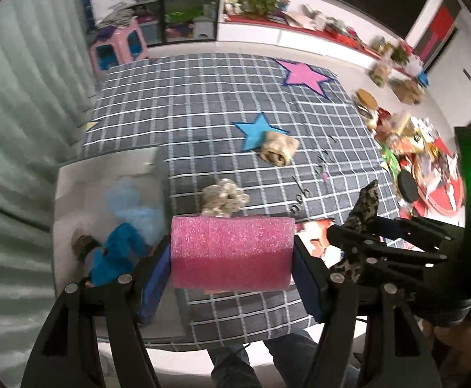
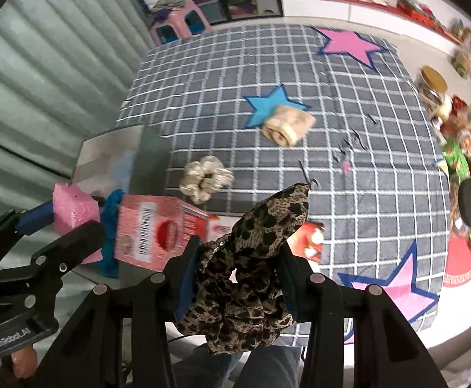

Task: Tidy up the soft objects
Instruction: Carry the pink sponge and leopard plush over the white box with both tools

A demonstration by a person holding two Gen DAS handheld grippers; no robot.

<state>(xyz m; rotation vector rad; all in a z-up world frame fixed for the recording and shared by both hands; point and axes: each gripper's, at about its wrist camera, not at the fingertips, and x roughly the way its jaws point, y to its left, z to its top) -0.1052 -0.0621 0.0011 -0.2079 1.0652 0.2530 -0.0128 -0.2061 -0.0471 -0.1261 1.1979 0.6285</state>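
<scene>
A pink glittery foam block (image 1: 232,252) sits crosswise between the blue pads of my left gripper (image 1: 232,260), which is shut on it above the near edge of the checked cloth. In the right wrist view the foam block (image 2: 74,216) and the left gripper (image 2: 69,224) show at the left. My right gripper (image 2: 235,278) is shut on a leopard-print scrunchie (image 2: 251,252), which bunches up and hangs below the fingers. The left wrist view shows that right gripper (image 1: 358,239) with the scrunchie (image 1: 366,205) at the right. A beige scrunchie (image 2: 206,177) and a rolled beige cloth (image 2: 288,124) lie on the cloth.
A clear plastic box (image 1: 74,194) at the table's left holds blue fluffy items (image 1: 119,252). A pink-red carton (image 2: 158,231) lies near it. Several black hair clips (image 2: 351,144) are scattered on the checked cloth (image 2: 300,64). A pink stool (image 1: 119,45) and floor clutter (image 1: 423,155) surround the table; a person's legs (image 1: 235,368) are below.
</scene>
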